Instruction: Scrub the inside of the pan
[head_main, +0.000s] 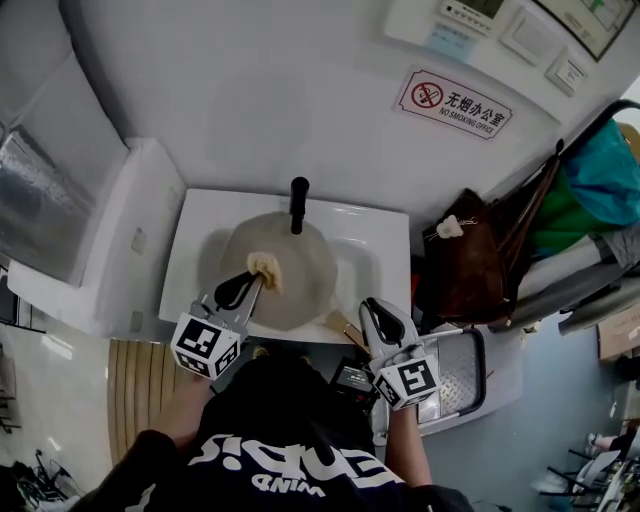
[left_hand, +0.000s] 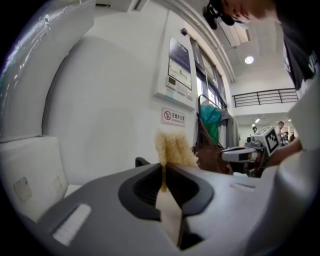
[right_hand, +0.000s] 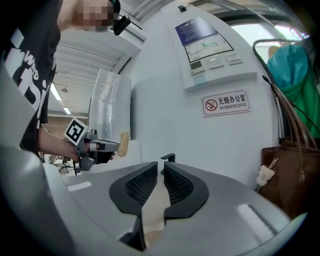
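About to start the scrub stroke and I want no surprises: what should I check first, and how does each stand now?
1. Scrubber clamped in the left gripper fingers: ok.
2. Scrubber over the pan interior: ok.
3. Scrubber touching the pan surface: cannot tell.
4. Right gripper steadying the pan: not ok; fingers closed on nothing, apart from the pan.
5. Faucet clear of the scrubber: ok.
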